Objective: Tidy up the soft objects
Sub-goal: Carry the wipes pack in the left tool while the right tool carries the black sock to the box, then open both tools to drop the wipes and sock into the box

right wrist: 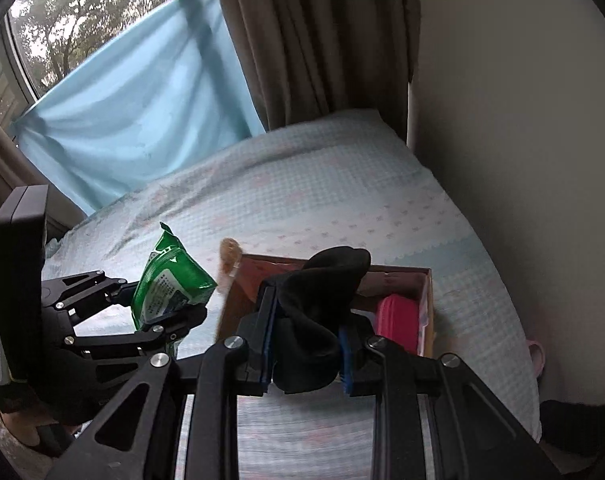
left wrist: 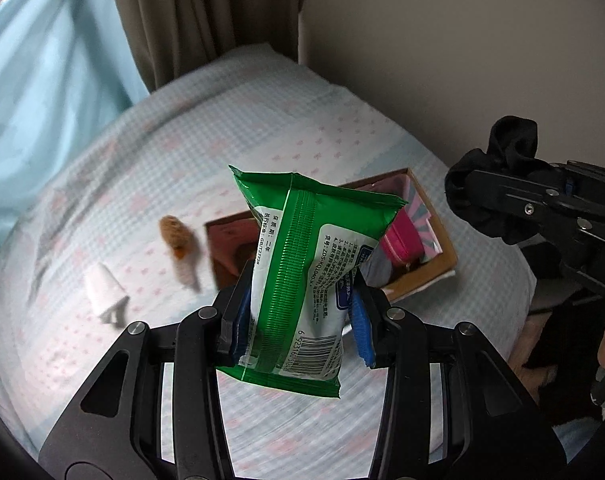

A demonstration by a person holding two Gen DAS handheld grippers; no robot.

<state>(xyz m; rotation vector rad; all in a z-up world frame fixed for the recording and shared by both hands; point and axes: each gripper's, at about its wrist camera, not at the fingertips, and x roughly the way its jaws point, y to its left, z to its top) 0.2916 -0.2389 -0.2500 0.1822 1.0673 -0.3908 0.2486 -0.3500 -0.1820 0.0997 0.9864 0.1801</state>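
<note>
Above the bed (left wrist: 294, 112), the left gripper (left wrist: 300, 312) is holding a green wipes pack (left wrist: 302, 272) upright, its jaws pinching the pack's lower half between blue pads. Beside it, the right gripper (right wrist: 306, 348) is carrying a black sock (right wrist: 314, 308), jaws pressed tight on the bunched fabric. Both are hanging over the near side of an open cardboard box (right wrist: 428, 300) lying on the bedspread, with a pink pouch (right wrist: 396, 320) sitting inside it. A small brown plush toy (left wrist: 174, 232) and a white folded item (left wrist: 102, 288) are lying on the bed left of the box.
</note>
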